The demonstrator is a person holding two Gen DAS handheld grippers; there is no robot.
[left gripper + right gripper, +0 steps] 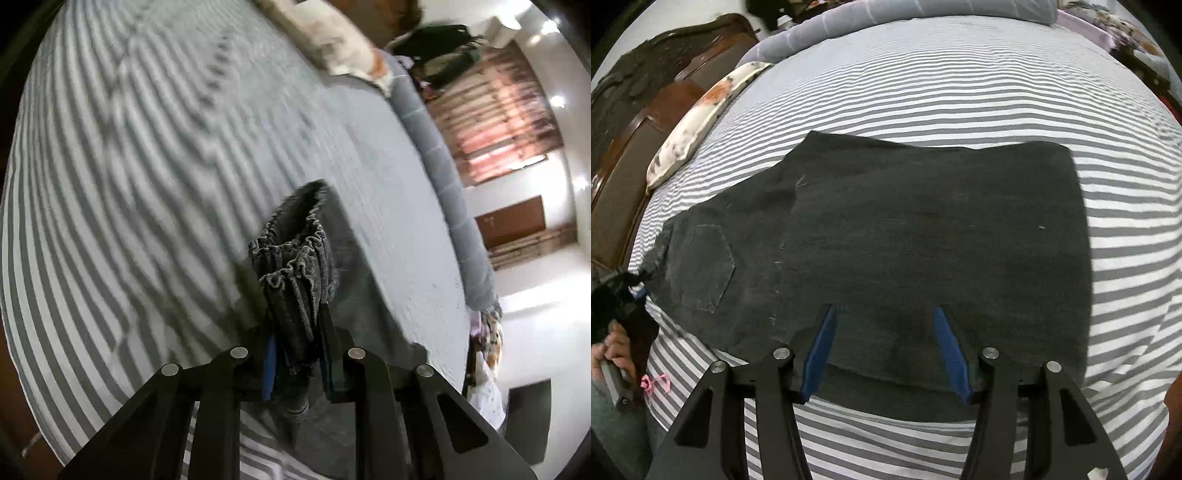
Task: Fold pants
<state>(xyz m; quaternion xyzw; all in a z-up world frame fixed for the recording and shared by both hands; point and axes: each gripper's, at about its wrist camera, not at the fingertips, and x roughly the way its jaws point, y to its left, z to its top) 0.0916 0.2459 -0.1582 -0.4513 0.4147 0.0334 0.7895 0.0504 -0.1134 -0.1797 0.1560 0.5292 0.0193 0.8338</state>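
Observation:
Dark grey pants (905, 229) lie folded flat on the striped bed sheet (923, 92), with a back pocket (701, 266) showing at the left end. My left gripper (297, 317) is shut on the gathered elastic waistband (295, 258), which bunches up between its fingers and is lifted off the sheet. In the right wrist view that gripper (639, 290) shows at the far left edge, at the waist end of the pants. My right gripper (884, 308) hangs open just above the near edge of the pants, with nothing pinched between its blue pads (820, 350).
A flowered pillow (694, 125) and a dark wooden headboard (646, 92) lie to the left. A grey bolster (923, 11) runs along the bed's far side. A person's hand (609, 354) holds the left gripper's handle. Beyond the bed are a curtained window (498, 110) and a door (509, 221).

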